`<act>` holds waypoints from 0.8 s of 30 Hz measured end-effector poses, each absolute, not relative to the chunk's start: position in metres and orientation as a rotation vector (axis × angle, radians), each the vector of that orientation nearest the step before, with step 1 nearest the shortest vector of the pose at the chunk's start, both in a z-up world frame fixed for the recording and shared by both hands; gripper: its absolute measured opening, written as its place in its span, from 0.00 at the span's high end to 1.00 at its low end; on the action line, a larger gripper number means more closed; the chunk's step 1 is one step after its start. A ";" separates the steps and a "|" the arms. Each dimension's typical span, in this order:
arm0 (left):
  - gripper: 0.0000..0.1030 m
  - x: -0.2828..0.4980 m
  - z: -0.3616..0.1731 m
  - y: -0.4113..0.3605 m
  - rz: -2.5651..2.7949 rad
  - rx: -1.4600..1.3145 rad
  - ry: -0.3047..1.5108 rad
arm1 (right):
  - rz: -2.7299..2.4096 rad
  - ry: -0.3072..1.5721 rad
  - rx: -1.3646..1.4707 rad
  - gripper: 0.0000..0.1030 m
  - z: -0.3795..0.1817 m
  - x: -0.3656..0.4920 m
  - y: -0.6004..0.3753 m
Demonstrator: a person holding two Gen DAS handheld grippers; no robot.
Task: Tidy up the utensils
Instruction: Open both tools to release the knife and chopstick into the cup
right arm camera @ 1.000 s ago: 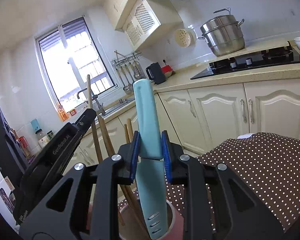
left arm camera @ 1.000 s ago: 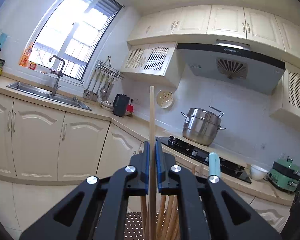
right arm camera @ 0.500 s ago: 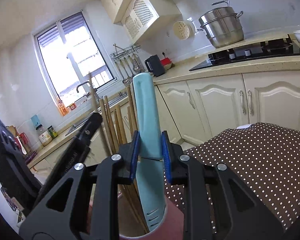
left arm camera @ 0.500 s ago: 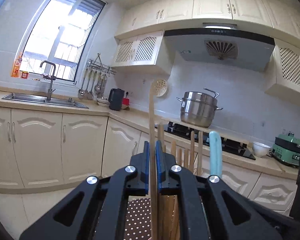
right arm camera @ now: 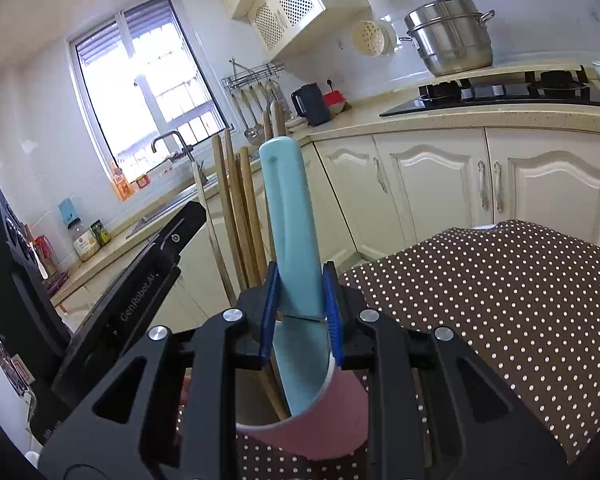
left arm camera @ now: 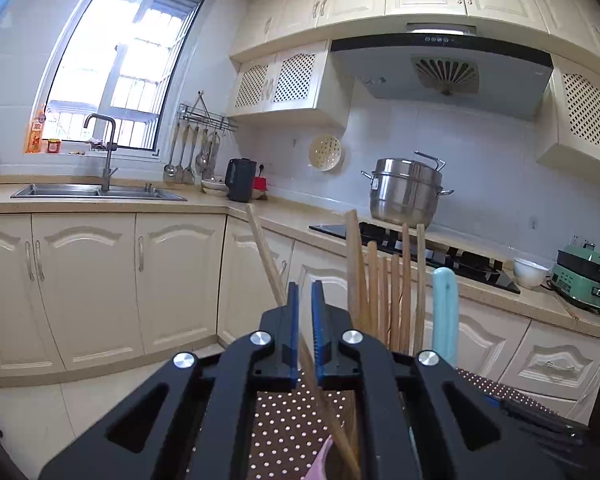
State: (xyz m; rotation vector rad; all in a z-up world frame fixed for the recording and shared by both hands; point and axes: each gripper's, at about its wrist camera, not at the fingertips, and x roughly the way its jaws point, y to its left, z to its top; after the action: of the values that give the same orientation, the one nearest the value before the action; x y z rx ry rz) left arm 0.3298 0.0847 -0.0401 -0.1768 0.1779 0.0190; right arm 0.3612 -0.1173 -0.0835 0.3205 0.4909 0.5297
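We see a steel steamer pot (left arm camera: pixel 406 192) beside the black hob (left arm camera: pixel 420 248), a black kettle (left arm camera: pixel 240 180) and a sink (left arm camera: pixel 96 192).

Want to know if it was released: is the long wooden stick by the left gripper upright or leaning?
Leaning. The wooden stick slants up-left between the open left gripper, its lower end in the pink cup.

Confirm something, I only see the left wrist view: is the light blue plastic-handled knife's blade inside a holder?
Observer: Yes, the light blue plastic-handled knife has its blade down inside the round pink cup.
Operator: Is the right gripper holding it?
Observer: The right gripper clamps its handle just above the rim.
Operator: And the wooden chopsticks?
Observer: The wooden chopsticks stand in that same cup, left of the blade.
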 end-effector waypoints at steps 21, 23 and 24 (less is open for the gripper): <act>0.49 0.334 -0.056 0.141 -0.082 -0.346 0.329 | 0.508 0.552 0.288 0.78 -0.092 0.353 -0.113; 0.46 0.340 -0.056 0.144 -0.100 -0.365 0.340 | 0.519 0.568 0.300 0.77 -0.090 0.356 -0.114; 0.43 0.343 -0.056 0.144 -0.103 -0.372 0.345 | 0.523 0.571 0.304 0.77 -0.090 0.357 -0.115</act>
State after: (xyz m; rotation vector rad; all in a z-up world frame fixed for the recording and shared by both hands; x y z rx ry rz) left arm 0.3431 0.1438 -0.0556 -0.3721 0.3454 -0.1032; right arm 0.3573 -0.1154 -0.0898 0.3040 0.5705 0.5233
